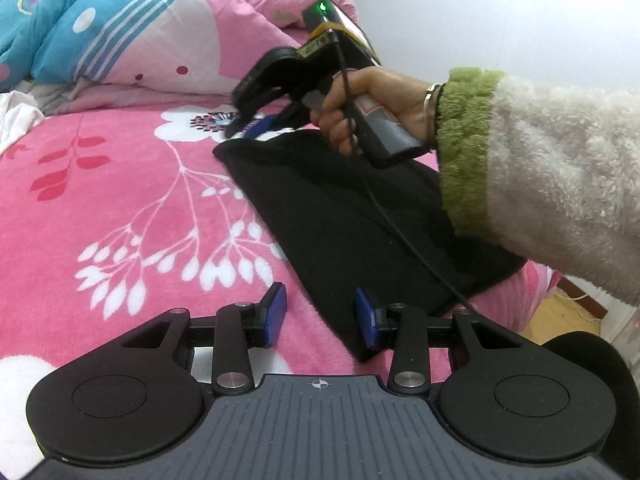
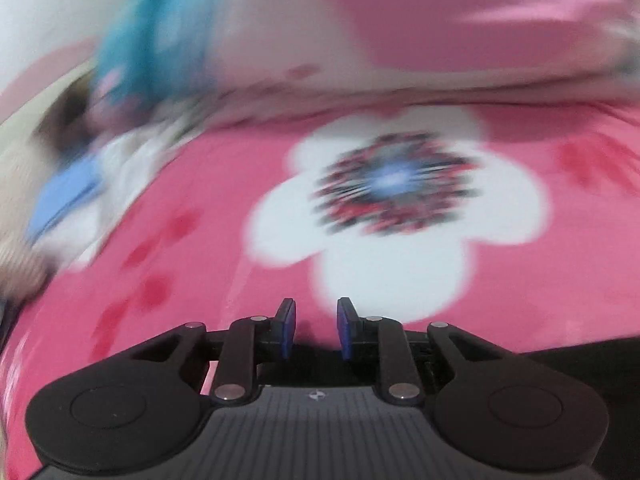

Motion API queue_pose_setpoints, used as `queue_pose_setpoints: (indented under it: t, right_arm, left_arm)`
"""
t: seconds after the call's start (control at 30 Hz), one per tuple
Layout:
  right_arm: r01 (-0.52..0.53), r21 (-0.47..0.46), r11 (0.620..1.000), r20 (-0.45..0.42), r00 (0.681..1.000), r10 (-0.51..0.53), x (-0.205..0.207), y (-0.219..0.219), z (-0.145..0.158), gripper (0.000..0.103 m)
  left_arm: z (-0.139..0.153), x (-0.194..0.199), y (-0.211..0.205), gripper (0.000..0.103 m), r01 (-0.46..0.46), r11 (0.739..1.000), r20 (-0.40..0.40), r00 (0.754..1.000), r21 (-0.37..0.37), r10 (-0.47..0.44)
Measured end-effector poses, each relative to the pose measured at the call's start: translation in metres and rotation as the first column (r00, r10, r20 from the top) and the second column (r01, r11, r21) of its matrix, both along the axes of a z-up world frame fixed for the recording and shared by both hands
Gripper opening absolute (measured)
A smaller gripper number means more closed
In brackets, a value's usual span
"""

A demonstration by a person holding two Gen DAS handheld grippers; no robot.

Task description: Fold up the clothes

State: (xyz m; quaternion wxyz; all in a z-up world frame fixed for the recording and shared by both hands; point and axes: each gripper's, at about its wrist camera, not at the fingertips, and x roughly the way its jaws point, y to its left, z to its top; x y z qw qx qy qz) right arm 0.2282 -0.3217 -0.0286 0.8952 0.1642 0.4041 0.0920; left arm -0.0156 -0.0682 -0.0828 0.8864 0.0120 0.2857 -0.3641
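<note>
left wrist view: the left gripper [image 1: 320, 316] hangs with its blue fingers [image 1: 276, 314] spread wide and holding nothing, at the near corner of a folded black garment [image 1: 340, 216] lying flat on the pink floral bed sheet [image 1: 120, 200] close to the bed's right edge. a hand [image 1: 368, 108] in a fleecy sleeve [image 1: 560, 184] carries the right gripper [image 1: 250, 126] at the garment's far corner.

right wrist view: blurred. the right gripper's fingers [image 2: 346, 334] stand narrowly apart, empty, over the sheet's white flower [image 2: 396, 216].
</note>
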Motion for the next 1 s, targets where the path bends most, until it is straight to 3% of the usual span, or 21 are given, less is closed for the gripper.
queue_pose_setpoints:
  t: [0.1, 0.2, 0.37, 0.43, 0.5, 0.63, 0.7, 0.8, 1.0]
  right_arm:
    - [0.106, 0.148, 0.983, 0.045, 0.993, -0.113, -0.028, -0.037, 0.012, 0.024]
    - [0.142, 0.278, 0.950, 0.119, 0.976, -0.181, -0.083, -0.076, 0.032, 0.024]
    - [0.180, 0.471, 0.863, 0.189, 0.936, -0.298, -0.199, -0.130, 0.047, 0.024]
    - [0.194, 0.527, 0.827, 0.154, 0.936, -0.317, -0.237, -0.137, 0.036, 0.024]
    - [0.188, 0.508, 0.841, 0.127, 0.949, -0.288, -0.266, -0.126, 0.021, 0.024]
    - [0.127, 0.381, 0.916, 0.100, 0.979, -0.177, -0.285, -0.095, 0.002, 0.024]
    - [0.188, 0.393, 0.900, 0.091, 0.966, -0.241, -0.302, -0.111, -0.005, 0.024]
    - [0.277, 0.410, 0.869, 0.076, 0.939, -0.335, -0.326, -0.135, -0.015, 0.012]
    - [0.432, 0.445, 0.784, 0.051, 0.862, -0.504, -0.373, -0.179, -0.032, 0.014]
  left_arm:
    - [0.001, 0.001, 0.002, 0.038, 0.002, 1.000, -0.009, 1.000, -0.006, -0.002]
    - [0.001, 0.002, 0.004, 0.038, 0.002, 1.000, -0.018, 1.000, -0.019, -0.002]
    - [-0.001, 0.001, 0.004, 0.039, -0.006, 0.999, 0.011, 1.000, -0.043, 0.006]
    - [0.000, -0.001, 0.005, 0.039, -0.015, 0.999, 0.036, 0.999, -0.053, 0.017]
    - [-0.001, -0.002, 0.005, 0.039, -0.025, 0.998, 0.048, 0.998, -0.057, 0.028]
    - [-0.003, -0.003, 0.005, 0.039, -0.046, 0.997, 0.067, 0.996, -0.065, 0.050]
    - [-0.004, -0.004, 0.005, 0.039, -0.056, 0.996, 0.077, 0.995, -0.069, 0.062]
    - [-0.002, -0.006, 0.009, 0.039, -0.076, 0.995, 0.084, 0.993, -0.064, 0.081]
    - [0.012, -0.016, 0.015, 0.039, -0.129, 0.989, 0.129, 0.982, -0.072, 0.138]
